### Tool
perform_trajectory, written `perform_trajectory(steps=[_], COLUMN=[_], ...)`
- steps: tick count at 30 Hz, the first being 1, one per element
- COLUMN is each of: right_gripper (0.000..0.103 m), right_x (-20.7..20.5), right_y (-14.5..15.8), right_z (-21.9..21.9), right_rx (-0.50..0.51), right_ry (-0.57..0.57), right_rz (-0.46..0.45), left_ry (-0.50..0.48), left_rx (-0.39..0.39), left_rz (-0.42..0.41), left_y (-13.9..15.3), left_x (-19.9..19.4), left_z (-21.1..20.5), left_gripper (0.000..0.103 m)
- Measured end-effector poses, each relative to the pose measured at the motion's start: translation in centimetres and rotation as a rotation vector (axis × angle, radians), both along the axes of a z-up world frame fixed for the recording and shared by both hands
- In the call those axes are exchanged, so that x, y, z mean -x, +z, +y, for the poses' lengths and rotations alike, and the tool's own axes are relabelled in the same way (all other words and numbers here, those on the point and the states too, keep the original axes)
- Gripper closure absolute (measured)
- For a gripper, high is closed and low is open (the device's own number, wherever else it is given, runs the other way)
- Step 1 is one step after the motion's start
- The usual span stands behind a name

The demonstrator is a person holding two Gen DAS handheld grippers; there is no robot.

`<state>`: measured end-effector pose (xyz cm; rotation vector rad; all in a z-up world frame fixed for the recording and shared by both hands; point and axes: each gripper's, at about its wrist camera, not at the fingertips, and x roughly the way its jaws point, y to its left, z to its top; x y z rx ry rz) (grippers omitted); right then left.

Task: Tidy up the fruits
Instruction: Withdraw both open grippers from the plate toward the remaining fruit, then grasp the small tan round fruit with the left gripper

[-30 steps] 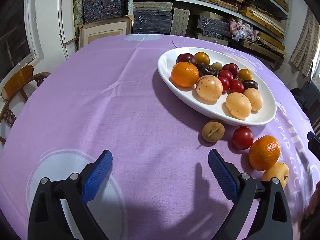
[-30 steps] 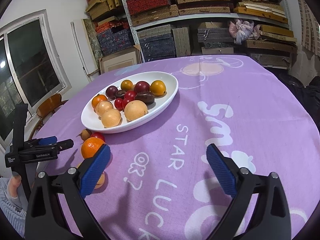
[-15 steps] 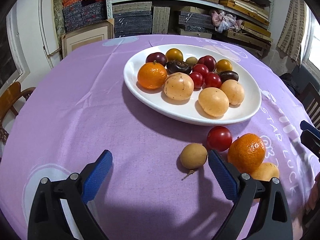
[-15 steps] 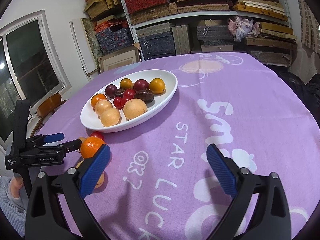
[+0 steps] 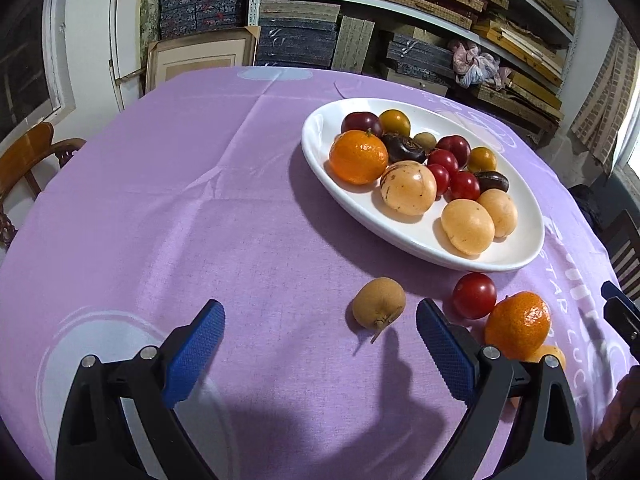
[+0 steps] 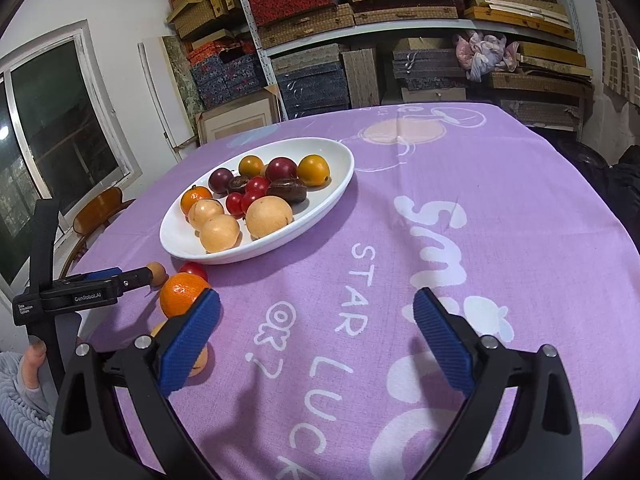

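On the purple tablecloth (image 5: pixel 200 208), the left gripper (image 5: pixel 320 332) hovers with jaws spread wide and empty, the brown longan (image 5: pixel 378 302) lying just ahead between its fingertips. Beside it lie a cherry tomato (image 5: pixel 474 295) and a mandarin (image 5: pixel 517 325), near the white oval dish (image 5: pixel 320 148) of fruit. The right gripper (image 6: pixel 316 332) is likewise spread, gripping nothing.

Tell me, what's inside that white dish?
The white dish holds a tangerine, three pale round fruits, red cherry tomatoes, plums and dark wrinkled fruits. Anything beneath the pile is hidden.
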<state>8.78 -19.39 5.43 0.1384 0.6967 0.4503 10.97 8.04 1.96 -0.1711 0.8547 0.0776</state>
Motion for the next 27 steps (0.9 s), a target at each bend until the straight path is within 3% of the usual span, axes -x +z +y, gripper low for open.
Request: perform_trajectory(steps=[4, 11, 13, 18, 20, 23, 27], right_gripper=[0.008, 0.008, 0.008, 0.008, 0.008, 0.008, 0.008], right_x=[0.0, 0.0, 0.0, 0.5, 1.2, 2.3, 2.9], right_y=[0.1, -0.1, -0.1, -0.1, 0.1, 0.6, 0.6], right_z=[0.0, 0.1, 0.1, 1.3, 2.4, 3.8, 4.4], right_rx=[0.001, 0.004, 0.003, 0.0, 0.022, 0.056, 0.069], right_ry=[0.001, 0.002, 0.003, 0.08, 0.134, 0.187, 0.214], right_rz=[0.0, -0.001, 0.0, 0.014, -0.007, -0.047, -0.054], left_ry=[-0.028, -0.076, -0.082, -0.104, -0.114, -0.125, -0.131], left_rx=[-0.027, -0.135, -0.154, -0.143, -0.127, -0.105, -0.096], left_rz=[-0.025, -0.043, -0.045, -0.03, -0.018, -0.005, -0.015], left_y=[0.3, 0.3, 0.3, 0.0, -0.2, -0.4, -0.4], left_x=[0.1, 0.5, 0.6, 0.8, 0.8, 0.7, 0.9], left_z=[-0.9, -3.1, -3.4, -3.7, -3.6, -3.5, -3.6], left_gripper=[0.007, 0.023, 0.023, 0.026, 0.041, 0.051, 0.051])
